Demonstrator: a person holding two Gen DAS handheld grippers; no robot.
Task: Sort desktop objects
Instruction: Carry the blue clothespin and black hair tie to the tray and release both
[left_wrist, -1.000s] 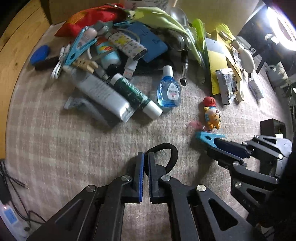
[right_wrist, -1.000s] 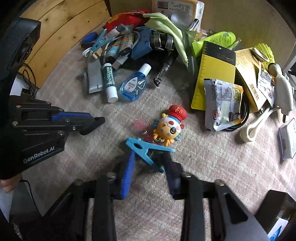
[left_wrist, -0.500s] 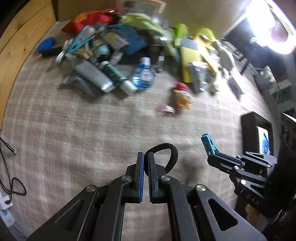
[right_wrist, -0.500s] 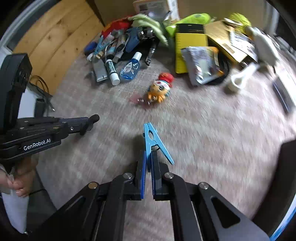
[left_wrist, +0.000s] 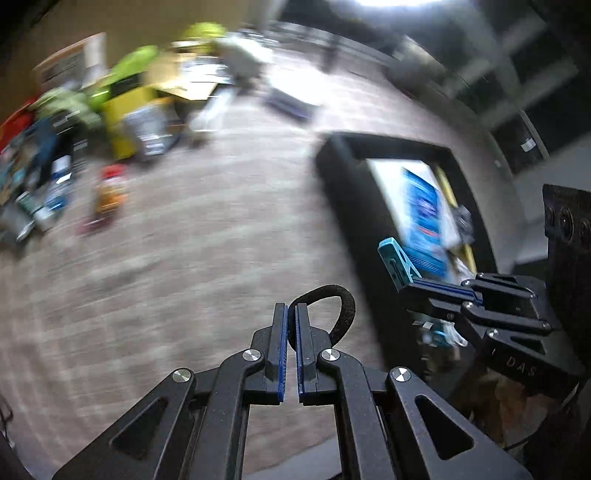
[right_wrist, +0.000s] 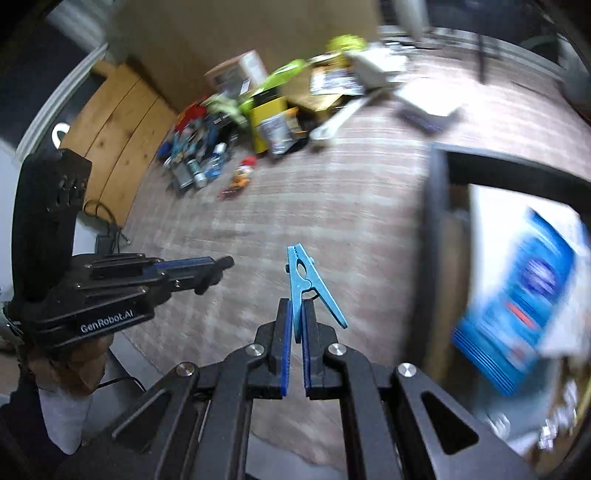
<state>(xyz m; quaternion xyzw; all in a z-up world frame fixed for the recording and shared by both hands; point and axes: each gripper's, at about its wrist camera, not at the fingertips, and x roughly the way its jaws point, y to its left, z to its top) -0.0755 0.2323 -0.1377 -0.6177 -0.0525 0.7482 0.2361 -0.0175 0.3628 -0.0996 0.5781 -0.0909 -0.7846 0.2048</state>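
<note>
Checked cloth is covering the counter (left_wrist: 192, 280); the black box (left_wrist: 340, 177) is lying right of both grippers, nearer the right gripper (right_wrist: 294, 325), whose jaws are pinching an upright blue clothespin (right_wrist: 301, 280), while the left gripper (left_wrist: 290, 325) is pinching a black hair tie (left_wrist: 341, 306).

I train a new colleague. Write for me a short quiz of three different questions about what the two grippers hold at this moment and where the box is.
1. True or false: the right gripper is shut on a blue clothespin.
2. What does the left gripper hold?
A. a yellow ruler
B. a black hair tie
C. a toy figure
3. Fill in: in the left wrist view, the black box lies to the ____ of the left gripper.

Key
1. True.
2. B: the black hair tie loops out from between the shut jaws.
3. Right.
</note>
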